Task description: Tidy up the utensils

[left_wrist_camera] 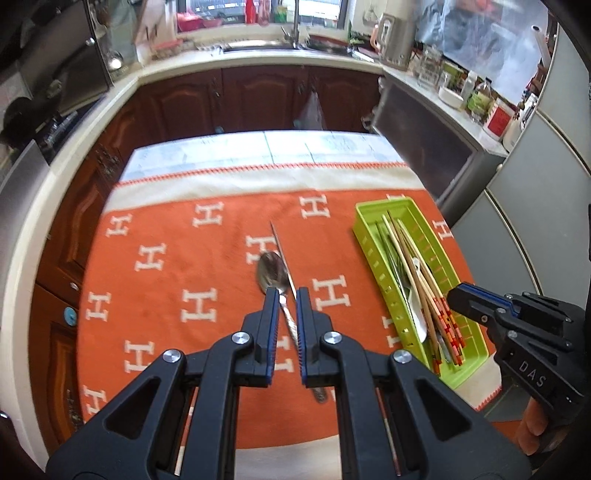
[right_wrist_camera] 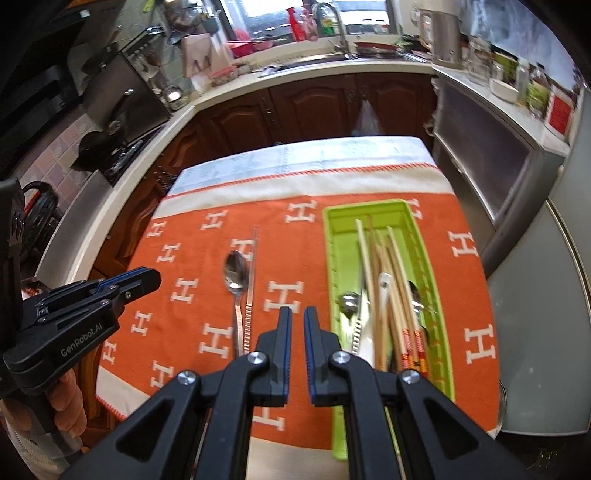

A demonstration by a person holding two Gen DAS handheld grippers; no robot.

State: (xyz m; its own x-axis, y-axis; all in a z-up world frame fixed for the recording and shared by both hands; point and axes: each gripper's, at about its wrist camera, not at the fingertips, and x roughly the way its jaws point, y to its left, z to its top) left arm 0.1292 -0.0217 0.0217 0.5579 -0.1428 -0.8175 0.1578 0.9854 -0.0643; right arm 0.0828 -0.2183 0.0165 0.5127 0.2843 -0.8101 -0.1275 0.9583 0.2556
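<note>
left tongs (left_wrist_camera: 287, 295) parted above spoon (left_wrist_camera: 273, 271) and metal chopstick (left_wrist_camera: 282, 254); green tray (left_wrist_camera: 373, 254) right.

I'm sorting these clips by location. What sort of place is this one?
A home kitchen, most likely: a steel sink with a tall tap sits under a window, dark wooden cabinets run below the pale countertop, and a black pan on a gas hob stands at the left.

Orange cloth (left_wrist_camera: 177, 280) over table (left_wrist_camera: 207, 147)

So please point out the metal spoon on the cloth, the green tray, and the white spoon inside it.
metal spoon (right_wrist_camera: 235, 271), right wrist view, on its bowl.
green tray (right_wrist_camera: 365, 208), right wrist view, on its far rim.
white spoon (right_wrist_camera: 384, 282), right wrist view, on its handle end.
</note>
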